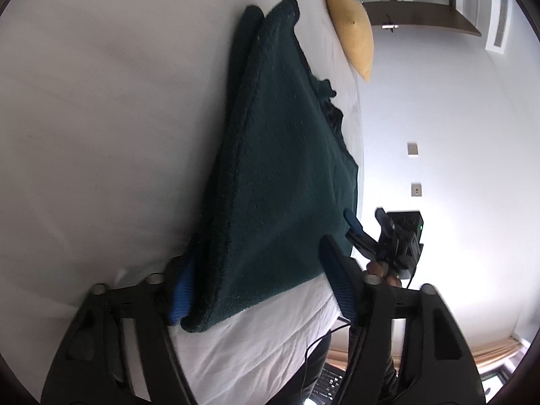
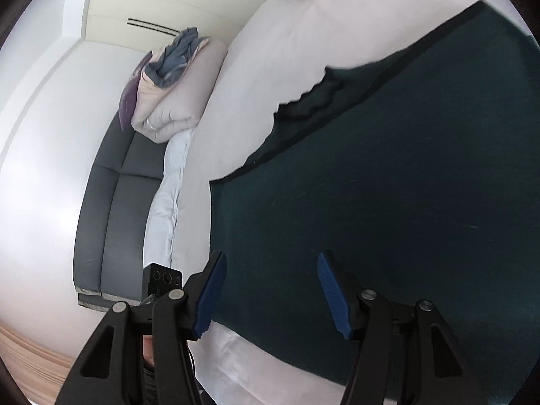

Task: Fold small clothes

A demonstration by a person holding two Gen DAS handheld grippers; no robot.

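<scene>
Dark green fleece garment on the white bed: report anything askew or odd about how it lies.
The dark green fleece garment lies mostly flat on the white bed sheet, but one edge is bunched into a rumpled, wavy fold rather than lying straight. Both the left gripper and right gripper are open over its near edge.

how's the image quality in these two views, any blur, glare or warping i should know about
Left wrist view: strong fisheye bending; the wall on the right is blown out white around the right claw, while the dark green garment stays fairly sharp. Right wrist view: the same barrel warp curves the white bed; the garment reads nearly black with little texture, and its far edge looks slightly smeared.
</scene>
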